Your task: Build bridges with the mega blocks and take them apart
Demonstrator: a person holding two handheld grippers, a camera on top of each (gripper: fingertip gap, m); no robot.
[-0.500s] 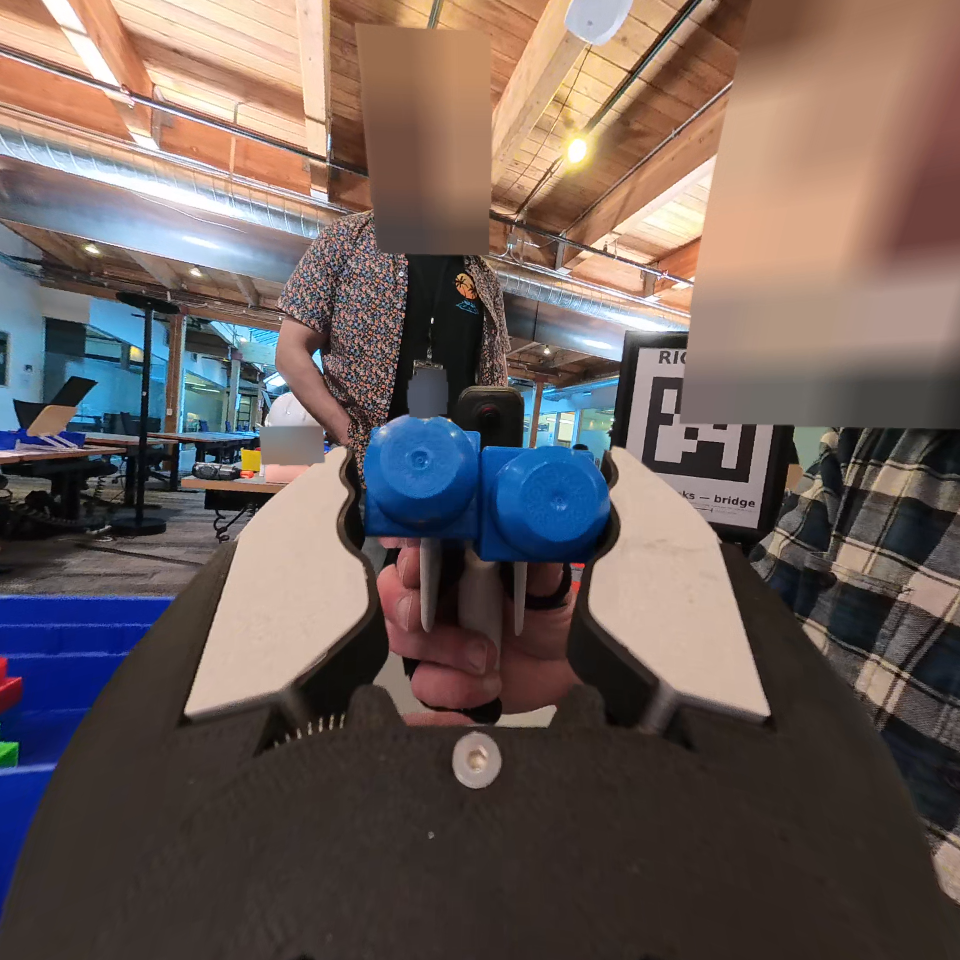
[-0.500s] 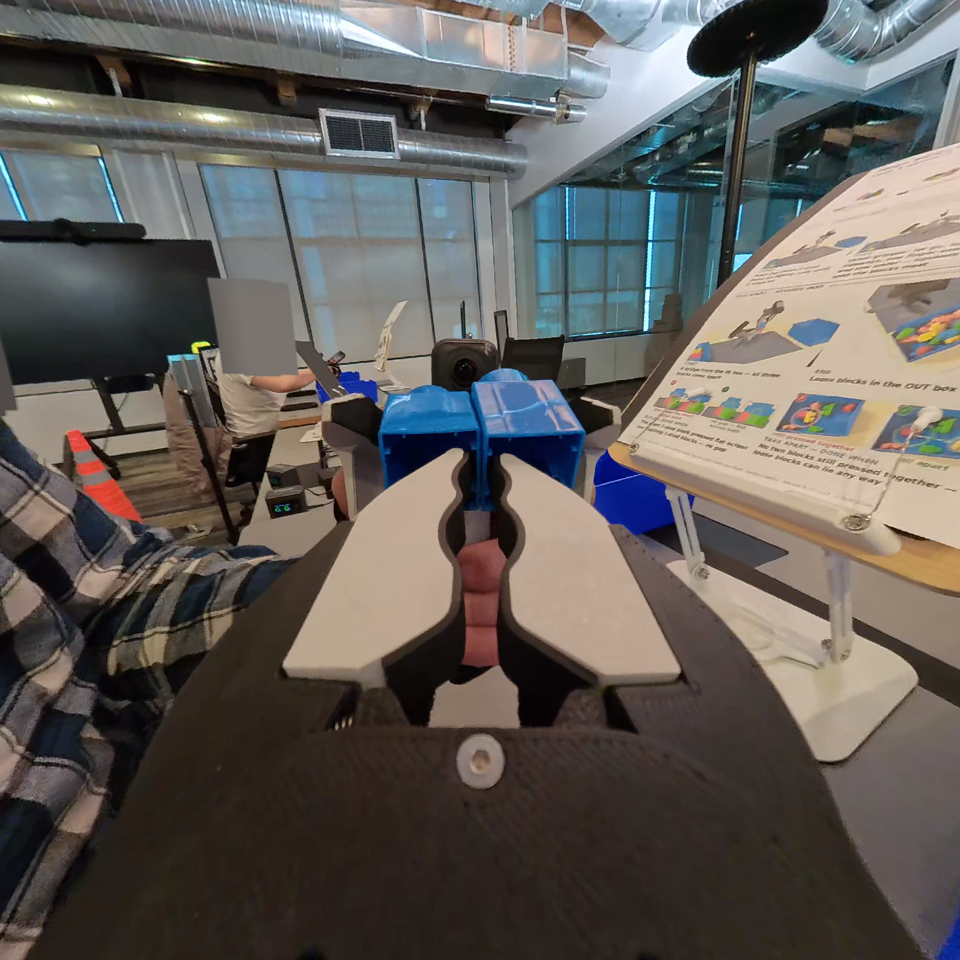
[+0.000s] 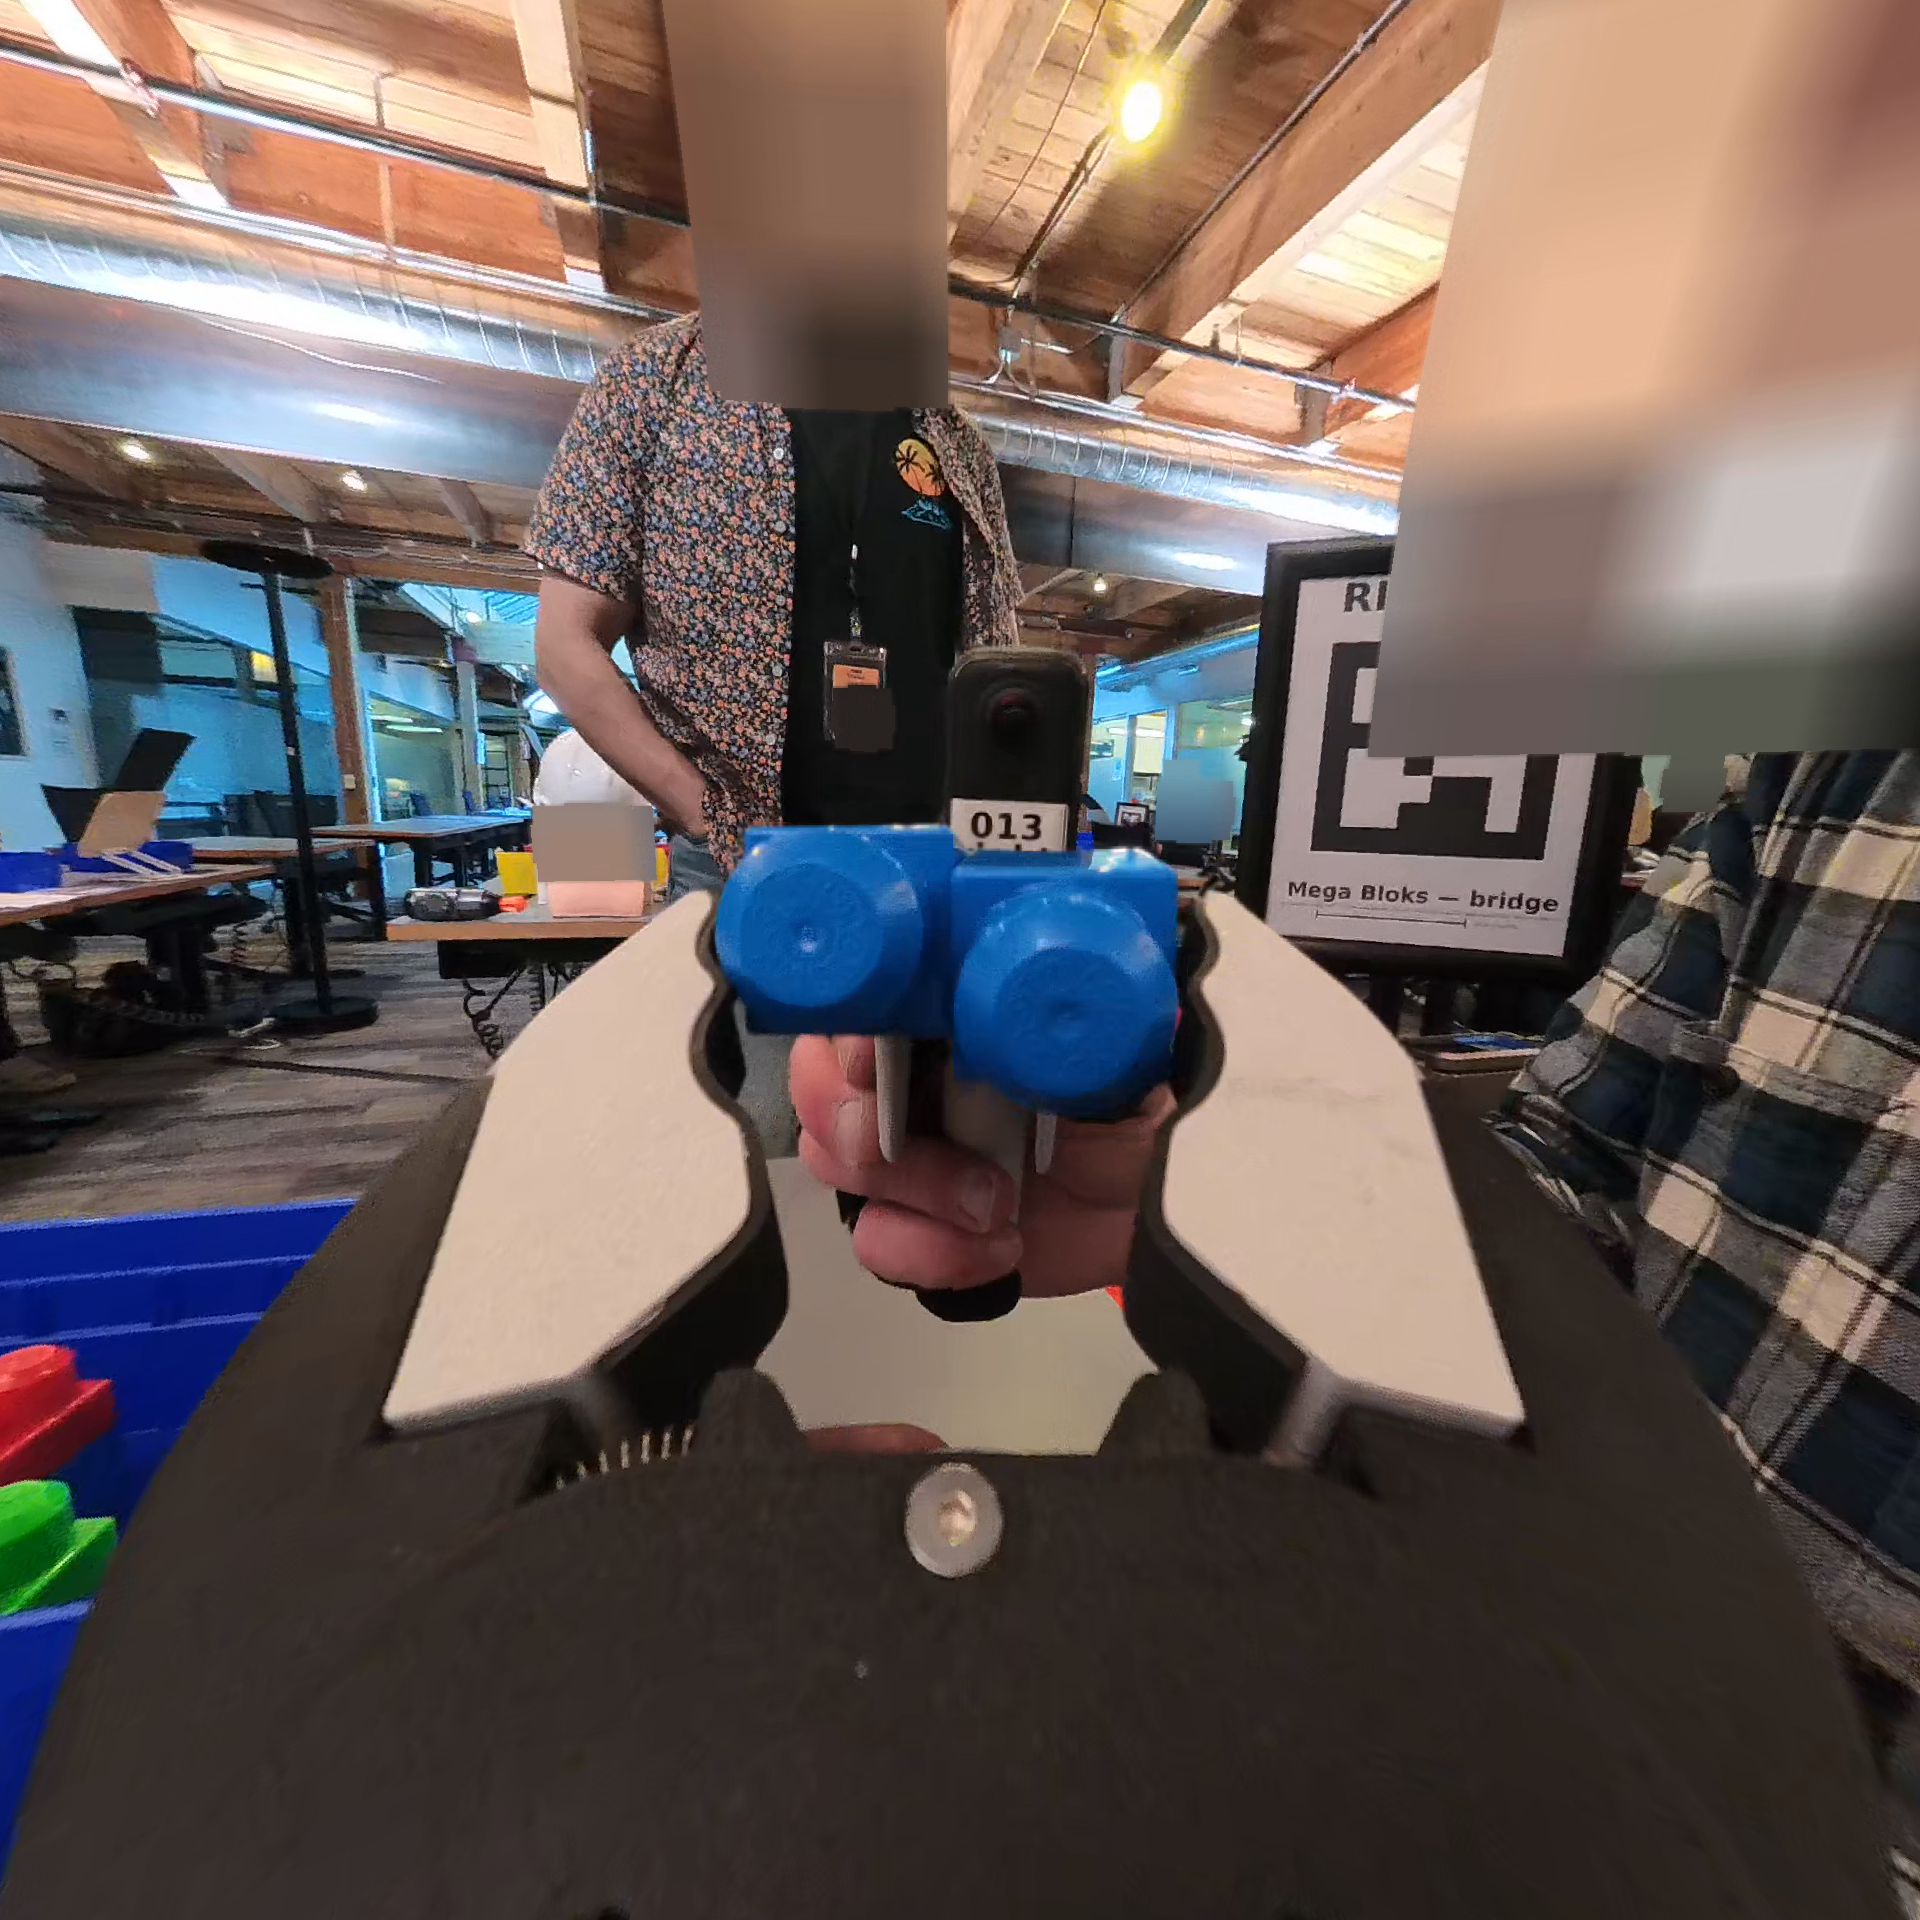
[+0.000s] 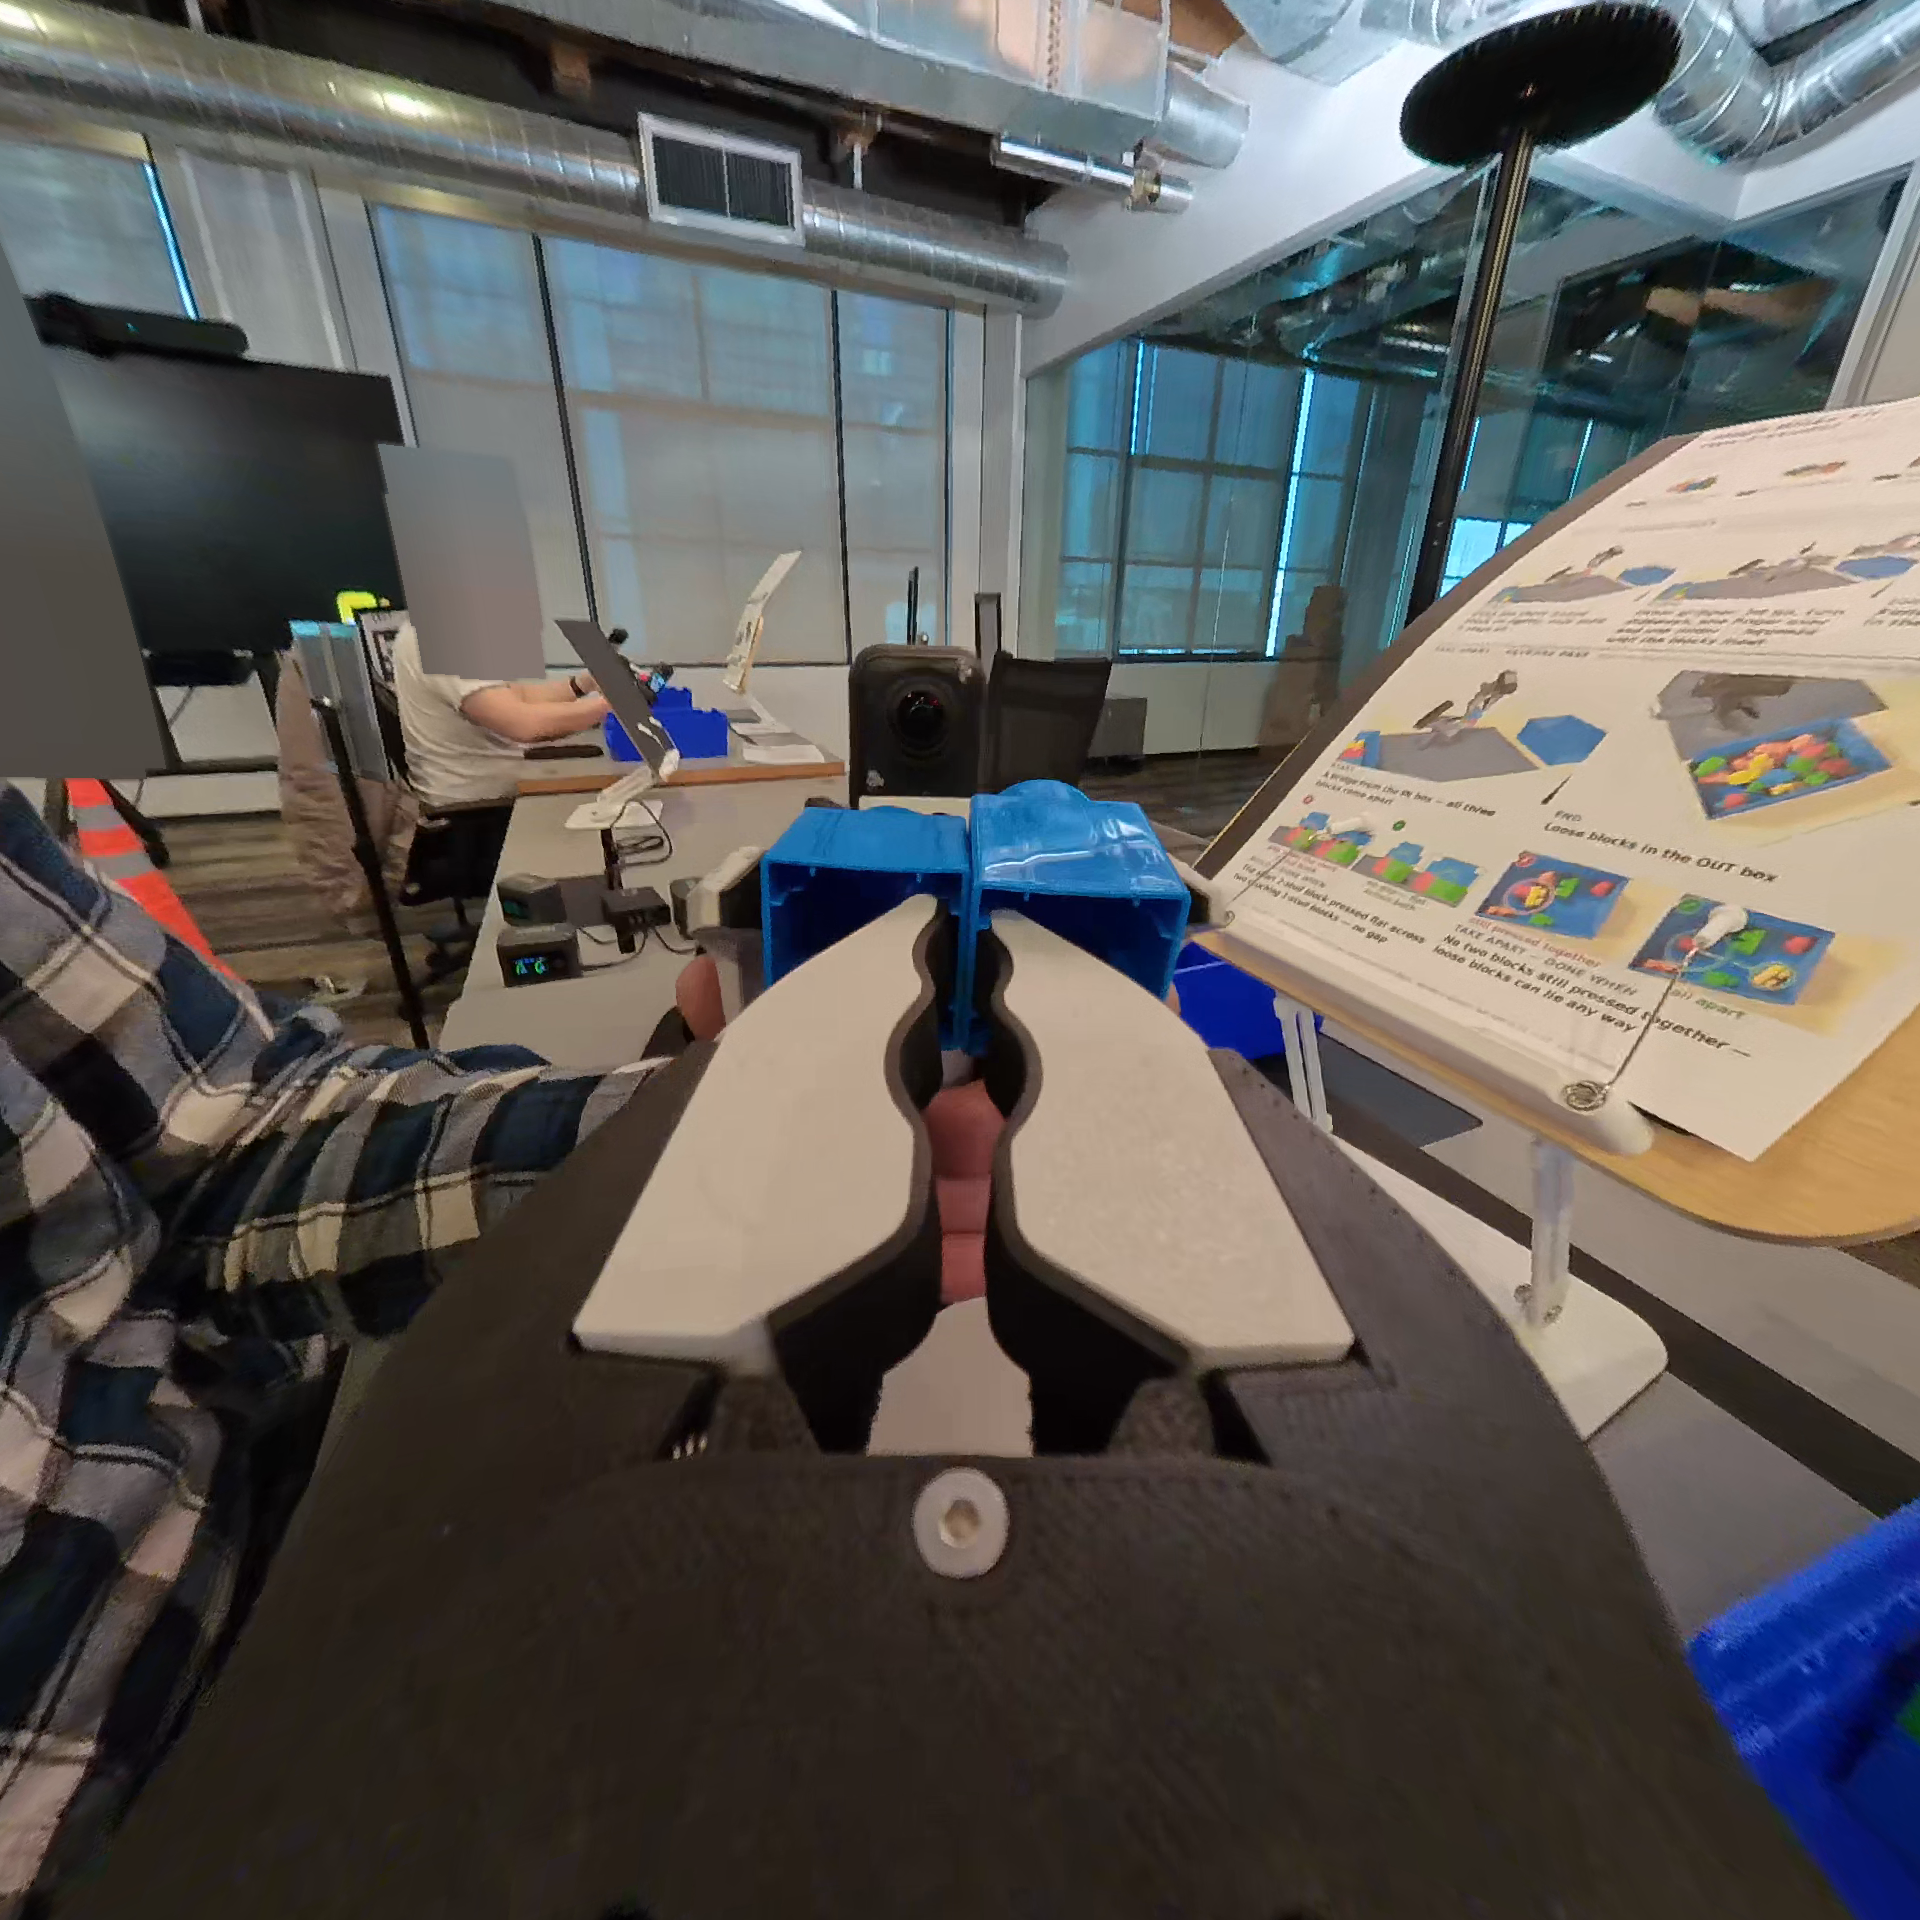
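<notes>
Room: an open workshop is stretching behind both grippers, with timber ceiling beams in the left wrist view and metal ducts and tall windows in the right wrist view; a person in a patterned shirt (image 3: 727,582) is standing opposite, another is sitting at a far desk (image 4: 457,717).
Surface: a grey table (image 4: 1714,1382) is carrying the white stand of a slanted instruction board (image 4: 1621,810); a framed sign (image 3: 1434,831) is standing at the far right of the left wrist view.
Bins: a blue bin (image 3: 156,1288) at lower left is holding a red block (image 3: 42,1403) and a green block (image 3: 42,1538); a corner of another blue bin (image 4: 1818,1704) is showing at lower right.
Task piece: two blue blocks (image 3: 945,945), side by side and touching, are being held up in the air between the two grippers, well above the table.
Left gripper (image 3: 951,966): its fingers are standing wide, one at each outer side of the pair; it appears to be bracing the studded side, though actual pressing cannot be told.
Right gripper (image 4: 961,971): its fingers are nearly together, pinching the thin walls where the two hollow undersides meet.
Purpose: judging by the opposed holds, the pair is probably being steadied for pulling apart or for pressing together.
</notes>
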